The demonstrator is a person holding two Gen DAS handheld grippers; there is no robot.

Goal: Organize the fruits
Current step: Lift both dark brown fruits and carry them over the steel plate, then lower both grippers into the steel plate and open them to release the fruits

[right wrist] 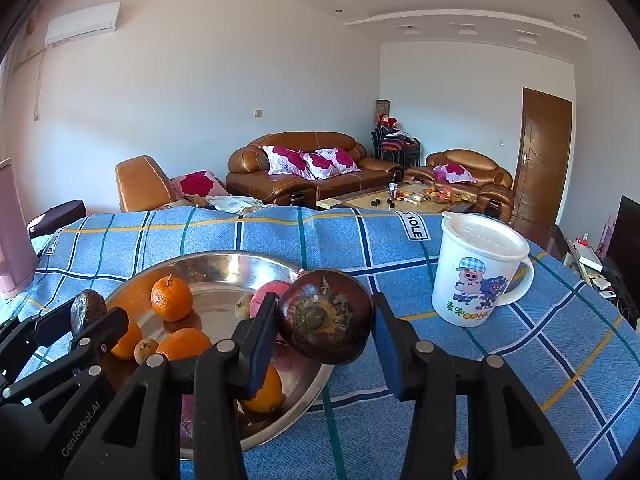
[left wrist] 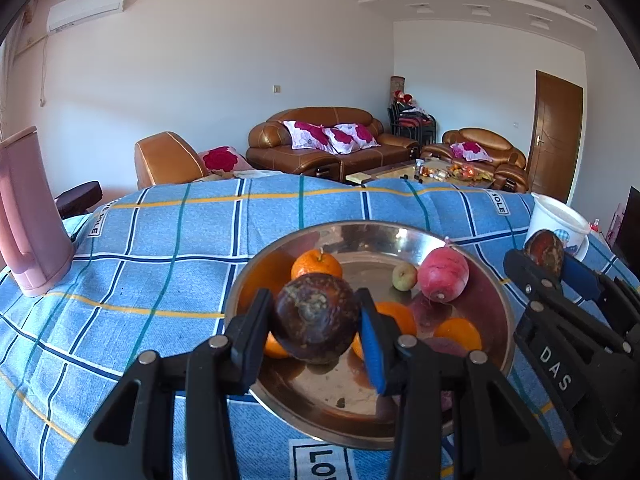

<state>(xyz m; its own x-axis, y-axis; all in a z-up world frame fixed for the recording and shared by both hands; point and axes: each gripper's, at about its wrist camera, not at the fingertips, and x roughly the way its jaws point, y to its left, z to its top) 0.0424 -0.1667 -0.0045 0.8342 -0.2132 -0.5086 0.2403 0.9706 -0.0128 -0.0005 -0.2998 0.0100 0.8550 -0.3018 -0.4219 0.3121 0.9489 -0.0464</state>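
A round steel bowl (left wrist: 492, 304) sits on the blue checked cloth and holds several oranges (left wrist: 317, 265), a pink-red fruit (left wrist: 443, 275) and a small green fruit (left wrist: 404, 276). My left gripper (left wrist: 316, 320) is shut on a dark brown round fruit (left wrist: 316, 316), held above the bowl's near side. My right gripper (right wrist: 325, 316) is shut on a second dark brown fruit (right wrist: 325, 314), held over the bowl's right rim (right wrist: 316, 384). Each gripper shows in the other's view: the right (left wrist: 546, 258), the left (right wrist: 86, 312).
A white lidded cartoon mug (right wrist: 476, 270) stands on the cloth right of the bowl. A pink jug (left wrist: 28, 216) stands at the far left. Brown sofas and a coffee table lie beyond the table's far edge.
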